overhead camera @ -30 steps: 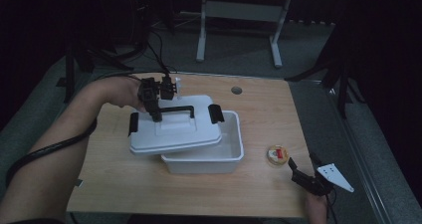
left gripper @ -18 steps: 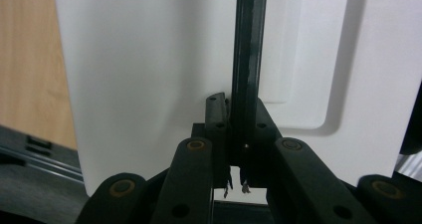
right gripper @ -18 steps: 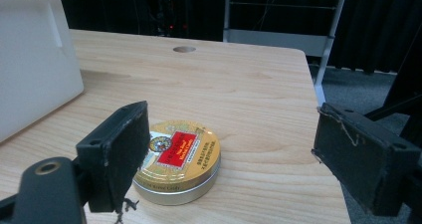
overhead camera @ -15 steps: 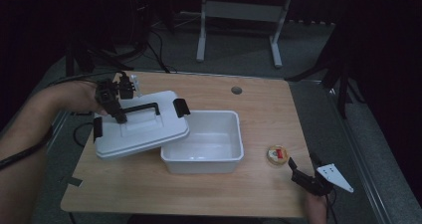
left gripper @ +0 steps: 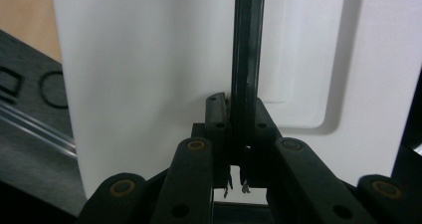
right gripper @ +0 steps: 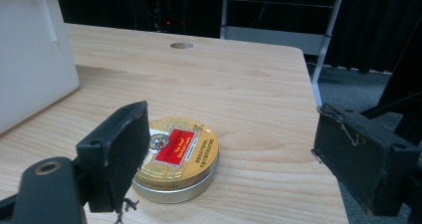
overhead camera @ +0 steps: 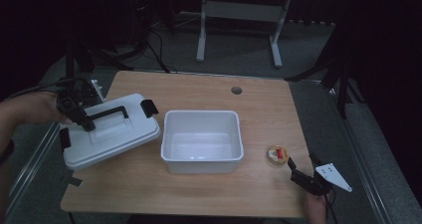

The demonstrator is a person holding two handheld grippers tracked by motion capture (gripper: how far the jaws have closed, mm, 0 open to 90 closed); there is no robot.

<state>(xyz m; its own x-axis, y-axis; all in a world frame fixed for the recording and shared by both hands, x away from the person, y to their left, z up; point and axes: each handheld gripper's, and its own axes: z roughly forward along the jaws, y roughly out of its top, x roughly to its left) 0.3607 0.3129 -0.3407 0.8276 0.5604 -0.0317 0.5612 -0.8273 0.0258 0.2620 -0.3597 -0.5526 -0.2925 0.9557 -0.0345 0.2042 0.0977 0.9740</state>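
Observation:
A white lid (overhead camera: 117, 139) with a black handle (overhead camera: 108, 113) and black end clips hangs tilted over the table's left edge. My left gripper (overhead camera: 85, 122) is shut on that handle near its left end. In the left gripper view the jaws (left gripper: 236, 107) pinch the thin black handle (left gripper: 246, 45) against the white lid (left gripper: 144, 84). The open white box (overhead camera: 201, 165) stands mid-table, nothing visible inside. My right gripper (overhead camera: 302, 162) stands open at the front right, just behind a round gold tin (overhead camera: 276, 155). The tin (right gripper: 176, 152) lies ahead of the wide-open right gripper (right gripper: 234, 132), nearer its left jaw.
The wooden table (overhead camera: 199, 92) has a round cable hole (overhead camera: 237, 90) at the back. A grey metal frame (overhead camera: 239, 10) stands on the floor behind it. The box's wall (right gripper: 30, 59) is at the left of the right gripper view.
My left gripper has carried the lid leftward off the box and slightly down, leaving the box uncovered. The right gripper and the tin have stayed put.

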